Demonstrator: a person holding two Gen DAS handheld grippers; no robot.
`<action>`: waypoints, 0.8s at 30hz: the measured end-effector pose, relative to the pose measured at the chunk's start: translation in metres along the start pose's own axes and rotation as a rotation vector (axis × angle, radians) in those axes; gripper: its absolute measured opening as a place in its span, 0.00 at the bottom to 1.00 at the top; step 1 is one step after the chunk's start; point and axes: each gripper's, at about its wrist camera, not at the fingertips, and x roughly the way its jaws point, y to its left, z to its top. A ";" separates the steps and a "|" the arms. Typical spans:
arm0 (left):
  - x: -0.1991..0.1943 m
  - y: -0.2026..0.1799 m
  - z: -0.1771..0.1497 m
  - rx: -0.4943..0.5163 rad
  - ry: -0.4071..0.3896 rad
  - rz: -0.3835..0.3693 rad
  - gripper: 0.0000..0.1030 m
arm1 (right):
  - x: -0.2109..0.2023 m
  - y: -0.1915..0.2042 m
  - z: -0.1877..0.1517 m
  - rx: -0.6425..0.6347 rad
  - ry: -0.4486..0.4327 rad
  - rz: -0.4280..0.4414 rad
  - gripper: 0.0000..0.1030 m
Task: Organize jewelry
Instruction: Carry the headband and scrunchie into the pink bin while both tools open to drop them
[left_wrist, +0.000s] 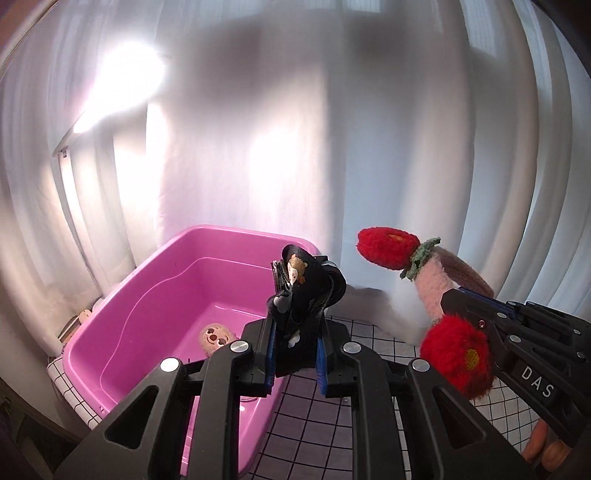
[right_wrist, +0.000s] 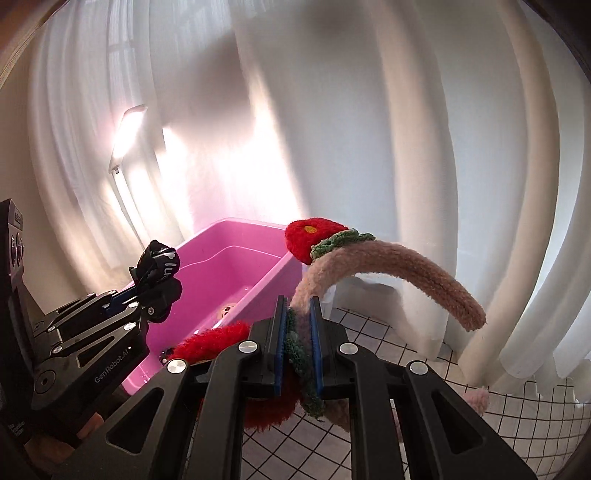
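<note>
My left gripper (left_wrist: 295, 354) clamps black hair clip (left_wrist: 303, 291), right gripper (right_wrist: 298, 350) clamps fuzzy headband (right_wrist: 399, 266); pink bin (left_wrist: 122, 354) ahead holds one piece, both pending.

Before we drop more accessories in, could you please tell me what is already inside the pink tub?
Inside the pink tub, one small round hair clip with a cartoon face lies on the bottom. The left gripper and the black hair tie it holds cover the near right corner, so that part is unseen.
</note>
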 end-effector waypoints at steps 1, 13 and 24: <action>-0.001 0.009 0.004 -0.006 -0.008 0.013 0.16 | 0.004 0.008 0.005 -0.011 -0.006 0.012 0.11; 0.029 0.124 0.010 -0.095 0.048 0.199 0.16 | 0.090 0.107 0.044 -0.150 0.048 0.149 0.11; 0.083 0.181 -0.026 -0.158 0.259 0.262 0.29 | 0.167 0.158 0.036 -0.220 0.200 0.171 0.12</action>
